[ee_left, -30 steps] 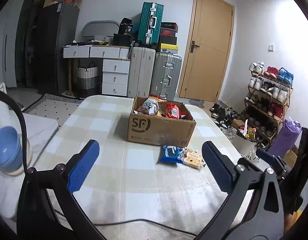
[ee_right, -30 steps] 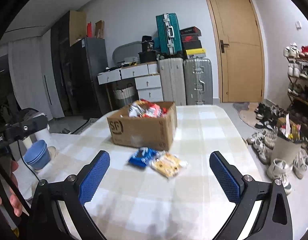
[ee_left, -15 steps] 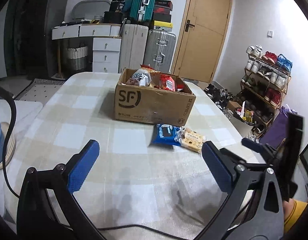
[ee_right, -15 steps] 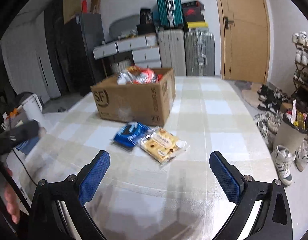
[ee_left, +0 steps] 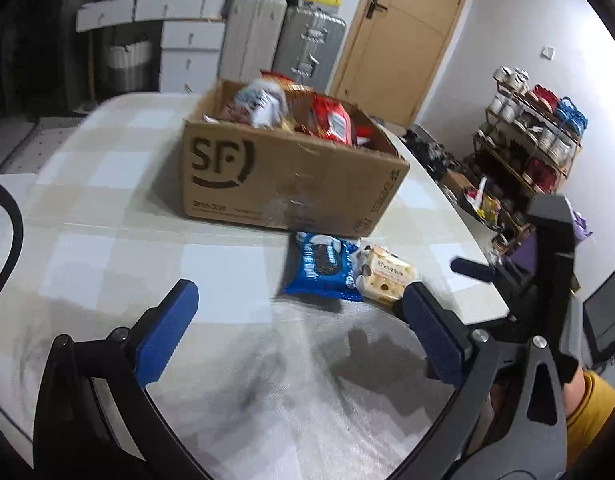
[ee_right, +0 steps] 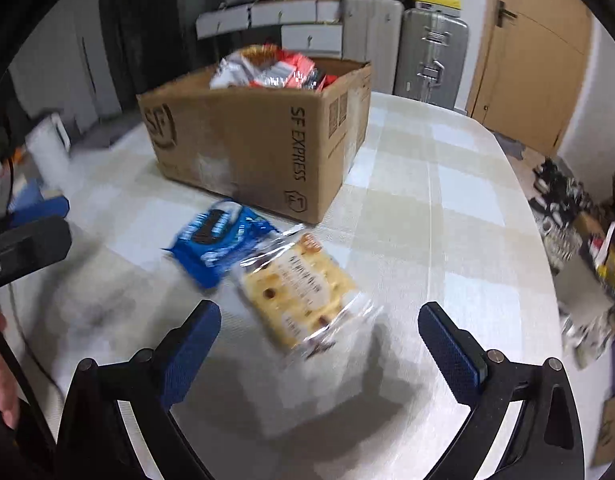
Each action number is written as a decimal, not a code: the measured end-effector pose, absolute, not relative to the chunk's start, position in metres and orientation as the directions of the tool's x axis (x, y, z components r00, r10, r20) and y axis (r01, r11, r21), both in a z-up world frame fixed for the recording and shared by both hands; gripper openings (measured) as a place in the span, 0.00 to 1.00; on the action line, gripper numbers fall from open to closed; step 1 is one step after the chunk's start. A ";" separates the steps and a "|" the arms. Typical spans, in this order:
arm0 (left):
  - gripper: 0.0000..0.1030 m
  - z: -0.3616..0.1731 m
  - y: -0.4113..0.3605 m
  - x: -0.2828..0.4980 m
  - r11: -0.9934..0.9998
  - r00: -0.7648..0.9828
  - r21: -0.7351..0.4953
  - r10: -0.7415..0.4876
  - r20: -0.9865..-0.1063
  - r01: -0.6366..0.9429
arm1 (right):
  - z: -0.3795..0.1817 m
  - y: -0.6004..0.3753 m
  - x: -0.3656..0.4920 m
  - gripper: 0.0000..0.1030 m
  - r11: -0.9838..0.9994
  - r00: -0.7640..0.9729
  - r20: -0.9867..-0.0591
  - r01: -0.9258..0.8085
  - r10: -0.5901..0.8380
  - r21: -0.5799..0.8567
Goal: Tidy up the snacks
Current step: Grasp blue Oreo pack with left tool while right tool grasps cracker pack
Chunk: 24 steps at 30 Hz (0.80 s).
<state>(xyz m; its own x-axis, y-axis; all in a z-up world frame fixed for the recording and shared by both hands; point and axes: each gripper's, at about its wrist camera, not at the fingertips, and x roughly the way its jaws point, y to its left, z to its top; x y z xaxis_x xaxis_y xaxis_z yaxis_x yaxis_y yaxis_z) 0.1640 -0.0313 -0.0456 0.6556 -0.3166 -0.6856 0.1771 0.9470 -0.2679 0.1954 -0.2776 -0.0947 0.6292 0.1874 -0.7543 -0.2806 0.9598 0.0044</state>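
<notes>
A brown SF cardboard box [ee_left: 291, 184] [ee_right: 251, 148] stands on the checked table, filled with snack bags [ee_left: 331, 120] [ee_right: 267, 70]. In front of it lie a blue cookie pack [ee_left: 323, 266] [ee_right: 221, 242] and a clear pack of yellow crackers [ee_left: 385, 274] [ee_right: 303, 290], side by side and touching. My left gripper [ee_left: 299, 304] is open, just short of the blue pack. Wide open too, my right gripper [ee_right: 319, 320] hovers with the cracker pack between its fingers, not touching it. The right gripper's body [ee_left: 547, 264] shows at the right in the left wrist view.
The table's rounded edge [ee_right: 547, 240] drops off to the right, with shoes and a shoe rack [ee_left: 531, 140] on the floor beyond. Suitcases [ee_left: 307, 40], drawers and a wooden door [ee_right: 535, 44] stand behind. A black cable [ee_left: 11, 240] hangs at the left.
Both grippers moved forward and down toward the two packs in front of the box, which now look much larger. Both stay open.
</notes>
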 end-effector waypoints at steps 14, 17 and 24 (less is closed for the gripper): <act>0.99 -0.103 -0.062 0.241 0.911 0.514 -0.368 -0.410 -0.754 0.187 | -0.121 -0.266 0.238 0.76 0.902 0.523 -0.808 -0.431 0.272 0.025; 0.99 -0.116 -0.070 0.256 0.901 0.478 -0.395 -0.430 -0.765 0.179 | -0.121 -0.270 0.233 0.72 0.905 0.530 -0.803 -0.425 0.273 0.027; 0.99 -0.127 -0.070 0.287 0.891 0.490 -0.434 -0.440 -0.753 0.133 | -0.119 -0.275 0.224 0.59 0.916 0.544 -0.794 -0.400 0.272 0.039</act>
<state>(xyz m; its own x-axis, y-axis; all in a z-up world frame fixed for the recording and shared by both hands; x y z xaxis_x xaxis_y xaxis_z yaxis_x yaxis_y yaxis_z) 0.2868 -0.0701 -0.1265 0.4901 -0.4397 -0.7526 0.1326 0.8910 -0.4342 0.2242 -0.2747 -0.1189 0.5443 0.2719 -0.7936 -0.4001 0.9156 0.0393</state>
